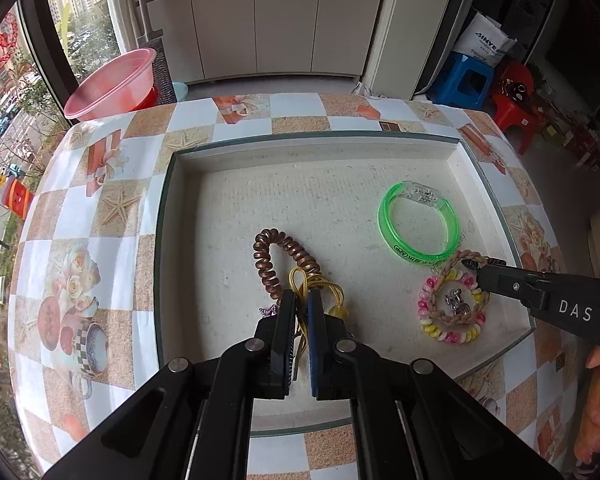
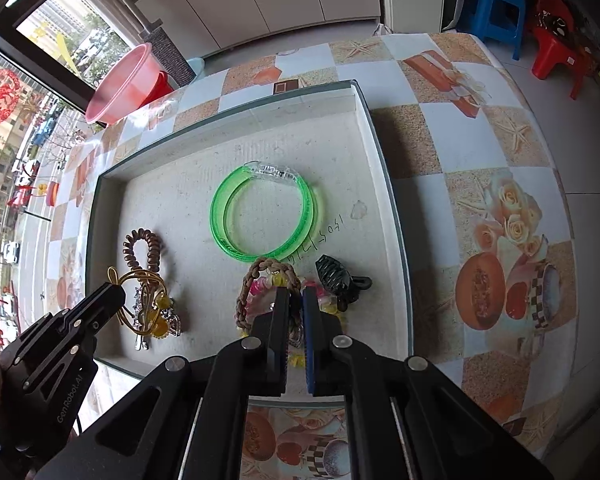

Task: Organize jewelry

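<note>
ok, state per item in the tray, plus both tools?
left tool: shut on yellow cord
right tool: shut on braided bracelet
yellow cord: gripped, lying in tray
braided bracelet: gripped, over bead bracelet
green bangle: flat, free
copper coil tie: flat, free
black claw clip: closed, free

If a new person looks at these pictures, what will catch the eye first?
Probably the bright green bangle, lying flat toward the far side of the shallow tray. Next, the left claw shut on a yellow cord beside the brown spiral hair tie.
</note>
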The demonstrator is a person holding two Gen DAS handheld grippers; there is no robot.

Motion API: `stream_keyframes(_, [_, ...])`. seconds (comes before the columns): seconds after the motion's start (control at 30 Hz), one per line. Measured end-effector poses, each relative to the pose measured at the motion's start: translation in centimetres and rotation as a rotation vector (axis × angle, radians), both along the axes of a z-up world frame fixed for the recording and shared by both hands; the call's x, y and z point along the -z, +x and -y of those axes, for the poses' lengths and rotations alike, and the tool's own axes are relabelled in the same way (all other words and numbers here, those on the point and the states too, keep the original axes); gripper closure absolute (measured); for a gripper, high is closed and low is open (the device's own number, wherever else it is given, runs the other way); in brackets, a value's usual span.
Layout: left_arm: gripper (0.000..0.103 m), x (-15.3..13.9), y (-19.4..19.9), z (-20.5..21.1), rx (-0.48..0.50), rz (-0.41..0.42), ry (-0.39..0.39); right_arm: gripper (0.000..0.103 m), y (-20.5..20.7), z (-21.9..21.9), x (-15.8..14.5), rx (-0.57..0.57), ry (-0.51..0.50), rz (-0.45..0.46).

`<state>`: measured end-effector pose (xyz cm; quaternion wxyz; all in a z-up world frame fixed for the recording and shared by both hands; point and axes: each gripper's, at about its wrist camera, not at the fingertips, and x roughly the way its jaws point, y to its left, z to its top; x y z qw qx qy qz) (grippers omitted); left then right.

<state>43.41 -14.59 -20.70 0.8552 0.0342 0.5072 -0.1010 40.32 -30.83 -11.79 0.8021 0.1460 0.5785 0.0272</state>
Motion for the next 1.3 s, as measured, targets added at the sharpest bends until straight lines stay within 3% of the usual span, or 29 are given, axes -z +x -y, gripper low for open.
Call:
stream_keyframes(0.27, [0.085, 1.3, 0.1, 0.7, 0.004, -0.004, 0.087, 0.096, 0.2, 0.0, 1.6, -0.006, -0.011, -0.033])
stream_keyframes(0.4, [0.085, 1.2, 0.0, 0.5, -0.014, -0.004, 0.090, 0.094, 0.2, -0.1, 1.7, -0.014, -0.010, -0.037])
stream_keyframes(0.5, [0.085, 0.8, -0.1, 0.3, -0.016, -0.006, 0.083, 0.079, 0.0, -0.1, 1.4, -0.015, 0.000, -0.027])
stream_keyframes(0.53, [0.085, 0.6, -0.2, 0.3, -0.013, -0.004, 0.084, 0.063, -0.1, 0.0, 1.2, -0.012, 0.005, -0.021])
stream_keyframes(0.57, [0.085, 0.5, -0.2, 0.3, -0.010, 0.000, 0.088, 0.055, -0.2, 0.1, 1.0, -0.007, 0.010, -0.014])
stream_keyframes(0.73, [0.084, 0.2, -0.6, 0.5, -0.003, 0.001, 0.101, 0.055, -0.8, 0.2, 0.0, 0.008, 0.032, 0.005])
stream_keyframes(1.17, [0.084, -1.4, -0.9, -0.3, -0.007, -0.002, 0.048, 0.055, -2.1, 0.8, -1.8, 0.035, 0.057, 0.010])
stream_keyframes(1.3, [0.084, -1.8, -0.8, -0.4, -0.006, -0.008, 0.021, 0.043, -2.4, 0.9, -2.3, 0.042, 0.057, 0.015])
